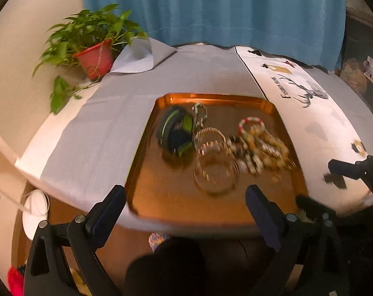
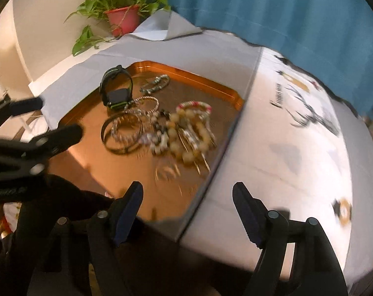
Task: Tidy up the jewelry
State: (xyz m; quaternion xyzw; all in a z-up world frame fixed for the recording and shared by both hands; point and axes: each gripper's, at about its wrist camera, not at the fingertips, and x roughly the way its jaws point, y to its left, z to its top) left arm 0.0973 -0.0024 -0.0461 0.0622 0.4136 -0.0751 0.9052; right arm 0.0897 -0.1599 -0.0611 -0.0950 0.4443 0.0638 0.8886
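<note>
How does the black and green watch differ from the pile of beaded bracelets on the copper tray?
The watch is one dark piece with a black and green strap; the beaded bracelets are many pale, cream and red strands. The watch stands on edge, its strap looped up; the bracelets lie flat and tangled. The watch sits nearer the plant, the bracelets nearer the printed cloth. Both rest on the tray, ungripped.

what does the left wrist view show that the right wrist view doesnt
Only the left wrist view: a white round object low beside the table, and the left gripper seen head-on, open and empty.

Only the right wrist view: the right gripper head-on, open and empty, above the tray's near right corner.

Both: the copper tray with the green-and-black watch, the bangles and beaded bracelets, the potted plant and blue curtain.
</note>
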